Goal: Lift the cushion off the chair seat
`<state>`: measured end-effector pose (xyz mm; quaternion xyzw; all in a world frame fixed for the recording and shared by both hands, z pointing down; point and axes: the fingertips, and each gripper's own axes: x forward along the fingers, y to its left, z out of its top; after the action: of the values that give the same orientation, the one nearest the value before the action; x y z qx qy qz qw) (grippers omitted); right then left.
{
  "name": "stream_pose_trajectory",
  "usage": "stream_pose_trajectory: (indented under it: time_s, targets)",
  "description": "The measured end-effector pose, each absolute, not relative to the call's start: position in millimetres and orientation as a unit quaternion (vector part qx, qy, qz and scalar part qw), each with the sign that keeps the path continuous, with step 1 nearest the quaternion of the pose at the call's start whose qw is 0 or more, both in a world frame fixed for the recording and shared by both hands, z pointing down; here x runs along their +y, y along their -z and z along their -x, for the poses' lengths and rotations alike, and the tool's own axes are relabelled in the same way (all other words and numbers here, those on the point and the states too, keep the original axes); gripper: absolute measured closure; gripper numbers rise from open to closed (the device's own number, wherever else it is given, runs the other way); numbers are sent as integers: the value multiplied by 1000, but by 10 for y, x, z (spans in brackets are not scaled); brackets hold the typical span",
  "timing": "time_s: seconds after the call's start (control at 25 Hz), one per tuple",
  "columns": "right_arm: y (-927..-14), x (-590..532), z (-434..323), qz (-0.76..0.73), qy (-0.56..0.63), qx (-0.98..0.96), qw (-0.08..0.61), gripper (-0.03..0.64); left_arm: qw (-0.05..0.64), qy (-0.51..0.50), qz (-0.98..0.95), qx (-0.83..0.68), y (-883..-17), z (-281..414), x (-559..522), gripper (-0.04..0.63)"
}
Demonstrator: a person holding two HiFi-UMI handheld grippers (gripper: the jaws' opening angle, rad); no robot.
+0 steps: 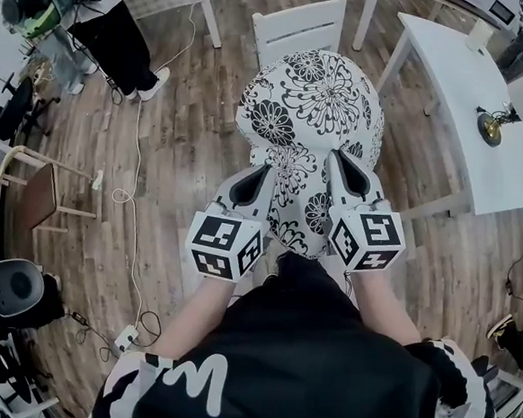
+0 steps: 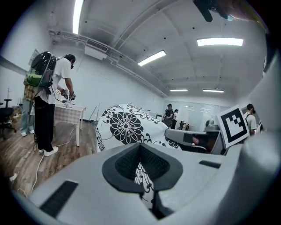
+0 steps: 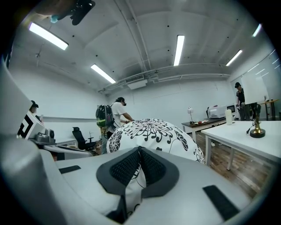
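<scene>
Right at the tips of the left claw, the two dark pads are pressed together on a fold of flowery cloth. That cloth is the near edge of the cushion. The right claw does the same. It is squeezed almost all the way closed, with a thin bit of the same edge pinched between its pads. Both claws sit side by side, close to the person's body, and neither one is nearer than the other.

From the claws, the cushion stretches straight out, away from the person. Its long way runs from the pinched edge to the round far end, which puffs up big and white with black flowers. It looks held up in the air, so I think it is already off the seat.

A white chair stands just past the far end, and its seat is hidden under the cushion. Off to the right is a white worktop, well apart. Brown wooden floor is all around.
</scene>
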<state>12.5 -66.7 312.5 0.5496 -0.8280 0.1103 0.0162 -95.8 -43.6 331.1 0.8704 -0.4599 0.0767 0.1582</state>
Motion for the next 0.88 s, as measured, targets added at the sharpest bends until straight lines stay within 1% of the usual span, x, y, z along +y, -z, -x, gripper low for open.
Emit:
stream_pose_trajectory:
  time_s: [0.2,0.4,0.64,0.88]
  targets:
    - [-3096,-490,-72,-560,-109,-821,19,586,144,-73,-871,-463,-3223,1057,-319,591]
    - [-3141,-220,-182,-574,-105,-812,7,586,131,-66,-875,-462,-3248,991,-72,591]
    - [-3049,-169,-148,-578,-110,-808,10,586,134,-62,-873,-464,-3144,1077,-80,591]
    - [-3131,100,-404,-576,-117,-809,3,586,132,-63,-871,-468,-3217,846,177,591]
